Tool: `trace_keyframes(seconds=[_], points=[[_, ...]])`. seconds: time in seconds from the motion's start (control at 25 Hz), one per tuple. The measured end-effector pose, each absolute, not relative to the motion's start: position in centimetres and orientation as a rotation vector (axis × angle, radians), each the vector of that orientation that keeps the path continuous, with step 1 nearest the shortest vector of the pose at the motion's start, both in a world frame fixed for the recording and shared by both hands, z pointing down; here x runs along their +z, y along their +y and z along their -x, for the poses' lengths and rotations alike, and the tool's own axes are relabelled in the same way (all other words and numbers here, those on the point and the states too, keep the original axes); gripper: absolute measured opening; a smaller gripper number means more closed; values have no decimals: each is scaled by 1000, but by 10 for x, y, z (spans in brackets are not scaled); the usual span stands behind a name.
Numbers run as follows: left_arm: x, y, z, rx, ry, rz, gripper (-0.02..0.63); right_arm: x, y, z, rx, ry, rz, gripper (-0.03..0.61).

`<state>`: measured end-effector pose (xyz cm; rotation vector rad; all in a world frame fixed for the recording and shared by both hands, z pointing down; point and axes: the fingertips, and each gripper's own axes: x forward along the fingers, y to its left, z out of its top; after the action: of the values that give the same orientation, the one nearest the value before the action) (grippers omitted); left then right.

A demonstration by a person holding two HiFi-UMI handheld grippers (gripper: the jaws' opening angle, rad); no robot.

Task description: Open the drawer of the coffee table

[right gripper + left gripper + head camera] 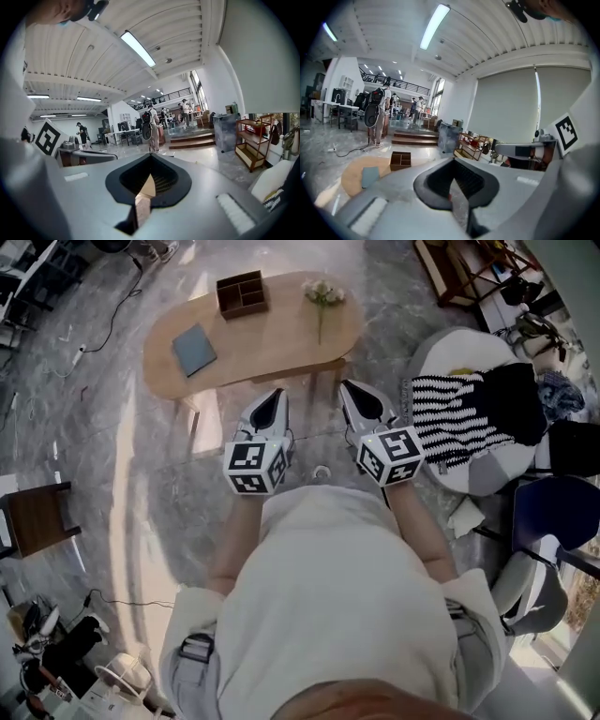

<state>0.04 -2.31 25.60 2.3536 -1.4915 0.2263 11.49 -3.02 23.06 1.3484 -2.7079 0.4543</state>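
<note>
Drawer cannot be made out beneath the oval wooden counter (272, 343), which stands on the floor ahead. Left claw (274, 401) and right claw (352, 392) hover before its near edge, both clenched and empty.

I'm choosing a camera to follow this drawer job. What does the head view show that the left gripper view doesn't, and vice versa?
Head view only: the flowers and the striped cushion. Left gripper view only: the steps, a wooden shelf, a ceiling light and people standing far off. Both: the table top with its box and blue pad.
</note>
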Motion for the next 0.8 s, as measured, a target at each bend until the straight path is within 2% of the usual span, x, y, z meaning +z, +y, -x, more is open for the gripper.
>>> trace_keyframes(seconds=[0.8], points=[[374,-87,64,338,-1617,-2043,-3,341,-122,-147,610,-2500,-1378,0]])
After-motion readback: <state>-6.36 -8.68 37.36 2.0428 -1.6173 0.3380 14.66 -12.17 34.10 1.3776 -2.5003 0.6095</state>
